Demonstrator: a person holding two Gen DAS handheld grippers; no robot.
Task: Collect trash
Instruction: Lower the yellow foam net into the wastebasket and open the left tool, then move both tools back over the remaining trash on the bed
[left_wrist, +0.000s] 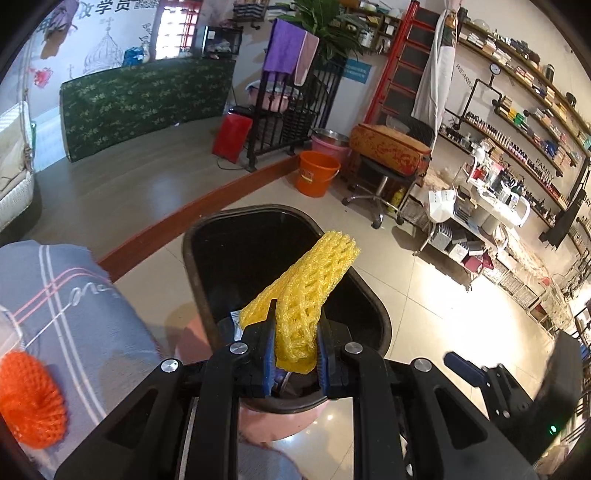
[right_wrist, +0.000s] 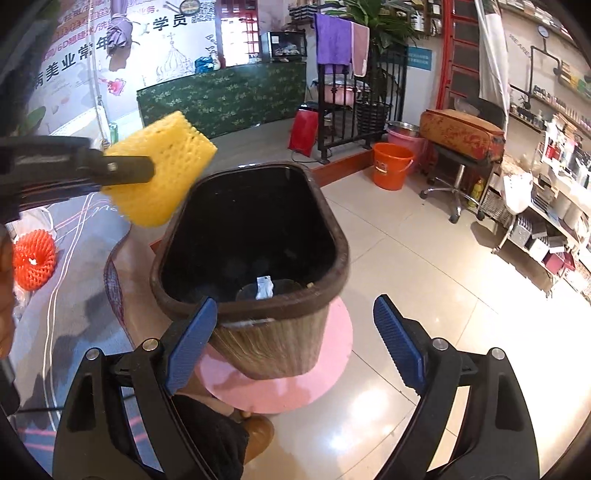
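My left gripper (left_wrist: 297, 321) is shut on a yellow foam fruit net (left_wrist: 317, 269), which sticks out forward over the mouth of a dark brown trash bin (left_wrist: 192, 251). In the right wrist view the same yellow net (right_wrist: 166, 166) hangs just left of the bin's rim (right_wrist: 332, 229), with a left finger (right_wrist: 125, 170) across it. My right gripper (right_wrist: 295, 301) stands open at the bin's near rim, nothing between its pads. A white scrap (right_wrist: 264, 288) lies at the bottom of the bin. An orange foam net (right_wrist: 35, 258) rests on the grey striped cloth (right_wrist: 85, 240) to the left.
The bin stands on a round pink stool (right_wrist: 325, 369) on a tiled floor. An orange bucket (right_wrist: 391, 166), a pink basin and a wheeled stool with a red-patterned cushion (right_wrist: 461, 136) stand behind. Shelves of bottles line the right wall. A shoe (right_wrist: 258, 432) shows below the stool.
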